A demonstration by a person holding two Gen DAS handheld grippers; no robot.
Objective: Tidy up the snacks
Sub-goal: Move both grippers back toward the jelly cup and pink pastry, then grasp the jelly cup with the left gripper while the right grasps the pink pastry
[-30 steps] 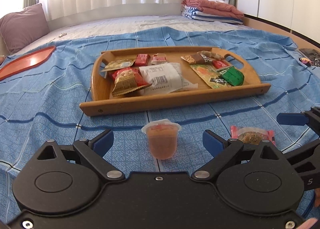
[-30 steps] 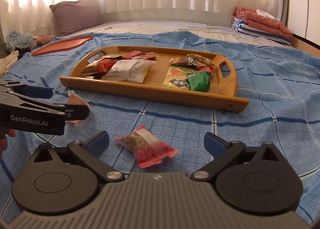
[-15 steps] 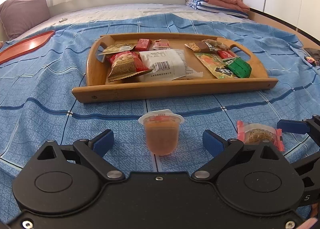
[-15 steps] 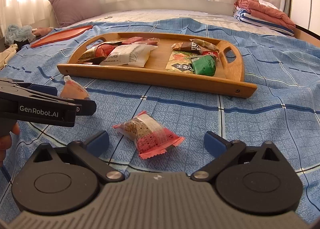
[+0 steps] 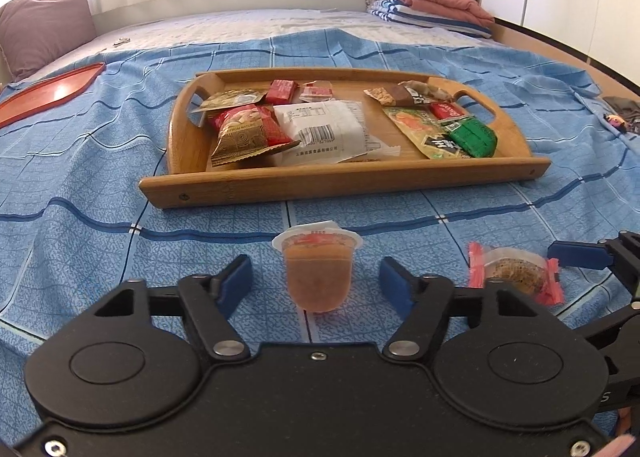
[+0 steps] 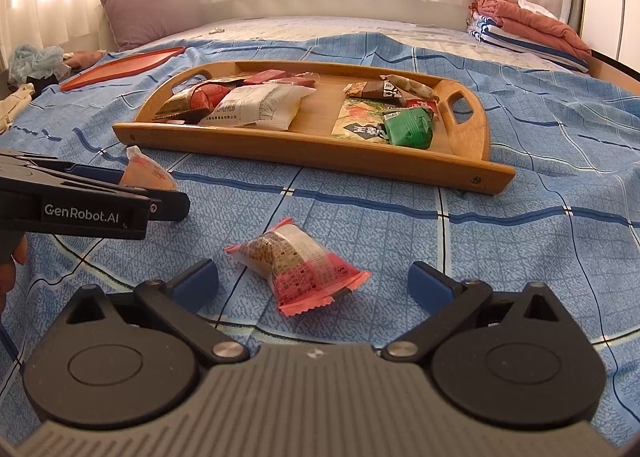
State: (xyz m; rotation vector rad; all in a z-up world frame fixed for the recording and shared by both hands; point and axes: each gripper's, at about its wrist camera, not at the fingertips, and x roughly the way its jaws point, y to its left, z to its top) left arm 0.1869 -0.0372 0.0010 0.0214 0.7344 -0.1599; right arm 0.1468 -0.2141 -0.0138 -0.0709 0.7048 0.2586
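Observation:
An orange jelly cup (image 5: 318, 273) stands upright on the blue bedspread between the jaws of my left gripper (image 5: 316, 277). Those jaws are closing, and a gap still shows on each side of the cup. A red and white snack packet (image 6: 298, 265) lies between the wide-open fingers of my right gripper (image 6: 312, 277), untouched. Beyond both sits a wooden tray (image 5: 344, 177) holding several snack packets. The right wrist view shows the left gripper (image 6: 152, 193) from the side with the jelly cup (image 6: 146, 173) at its tips. The left wrist view shows the packet (image 5: 516, 273) beside a blue right fingertip (image 5: 580, 255).
A flat red tray (image 5: 52, 93) lies at the far left of the bed. A purple pillow (image 5: 44, 25) rests at the back left, and folded bedding (image 5: 432, 3) is stacked at the back right. A hand (image 6: 10, 269) holds the left gripper.
The left gripper's jaws have narrowed around the jelly cup. The right gripper stays wide open over the packet, and both hands have barely moved.

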